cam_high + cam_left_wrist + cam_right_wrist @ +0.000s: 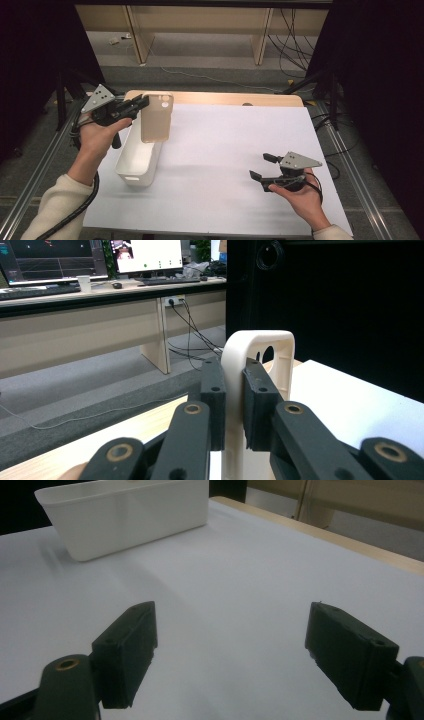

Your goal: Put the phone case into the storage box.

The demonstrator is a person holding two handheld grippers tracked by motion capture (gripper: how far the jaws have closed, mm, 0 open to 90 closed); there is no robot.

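The left claw [142, 102] grasps the phone case [157, 117] by one long edge, near the end with the camera cutout; in the left gripper view both pads press flat on the case's rim [235, 390], with the cutout just beyond them. The case hangs upright from the left claw, its lower end over the far part of the white bin [139, 159] directly below. The step in hand appears to be placing the case in the bin. To do it well, keep the grip clenched and the case vertical while lowering, so the lower end clears the bin's right-hand rim instead of catching on it; release only once that end is inside the walls, since a thin, light shell let go too high may tip out over the rim. The right claw [261, 166] hovers released, jaws wide apart with nothing between them, well to the right of the left claw and nearer the person; it should stay there, out of the descent path. Below both claws, the tabletop [240, 150] carries a plain white sheet that ends before a strip of bare wood at the far edge. Beyond that lie grey floor, trailing cables [292, 47], and pale wooden desk legs; the left gripper view also shows lit monitors [145, 255] on a far desk.
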